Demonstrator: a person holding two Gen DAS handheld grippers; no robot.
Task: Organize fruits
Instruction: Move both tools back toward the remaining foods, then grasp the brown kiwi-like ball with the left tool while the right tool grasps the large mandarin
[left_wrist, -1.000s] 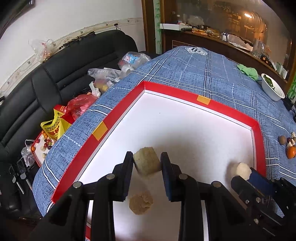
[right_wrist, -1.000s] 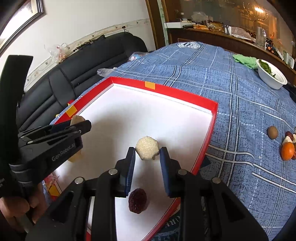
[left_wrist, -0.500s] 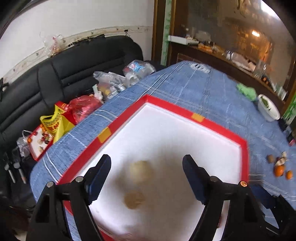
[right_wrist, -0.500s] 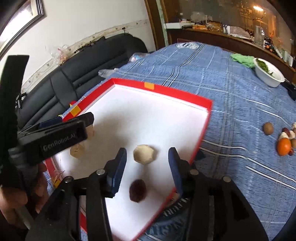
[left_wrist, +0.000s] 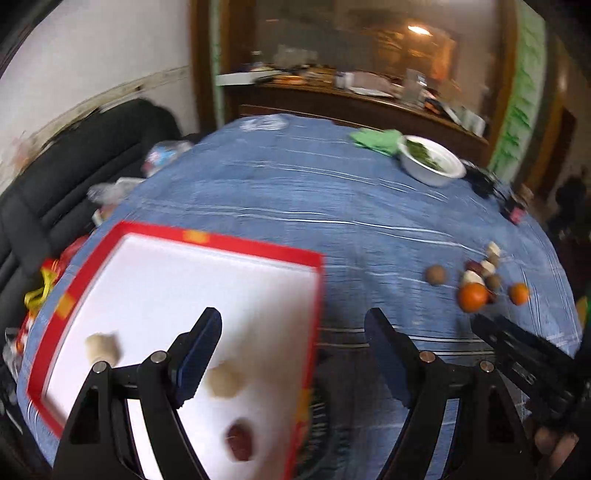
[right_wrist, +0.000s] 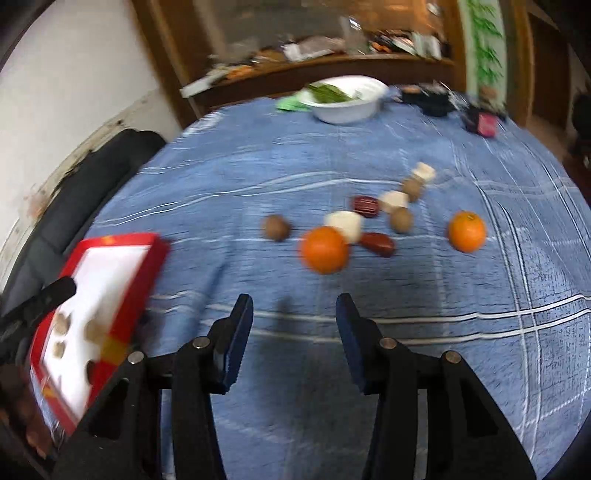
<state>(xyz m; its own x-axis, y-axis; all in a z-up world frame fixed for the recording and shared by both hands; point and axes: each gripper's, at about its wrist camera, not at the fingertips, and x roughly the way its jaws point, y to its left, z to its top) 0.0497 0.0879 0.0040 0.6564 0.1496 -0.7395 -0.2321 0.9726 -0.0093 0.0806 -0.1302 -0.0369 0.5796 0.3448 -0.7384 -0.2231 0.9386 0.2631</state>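
Note:
The red-rimmed white tray (left_wrist: 258, 245) lies at the left and holds two pale chunks (left_wrist: 102, 346) (left_wrist: 225, 380) and a dark red date (left_wrist: 240, 441). My left gripper (left_wrist: 291, 321) stands wide open over the tray's right rim with nothing between its jaws. My right gripper (right_wrist: 293, 310) is open over bare blue cloth, a short way in front of an orange (right_wrist: 325, 249). Around that orange lie a brown round fruit (right_wrist: 276, 228), a white chunk (right_wrist: 345, 223), red dates (right_wrist: 377, 243) and a second orange (right_wrist: 467, 230). The tray's corner (right_wrist: 147, 273) shows at the left of the right wrist view.
A white bowl of greens (right_wrist: 347, 99) and a green cloth (left_wrist: 376, 138) sit at the table's far side, with small dark items (right_wrist: 480, 123) to their right. A black sofa (left_wrist: 55, 177) runs along the table's left edge. A hand shows at the lower right (left_wrist: 554, 443).
Both grippers opened and let go of the pale chunks, which now lie in the tray. Both then swung right, the right one out over the cloth near the loose fruit.

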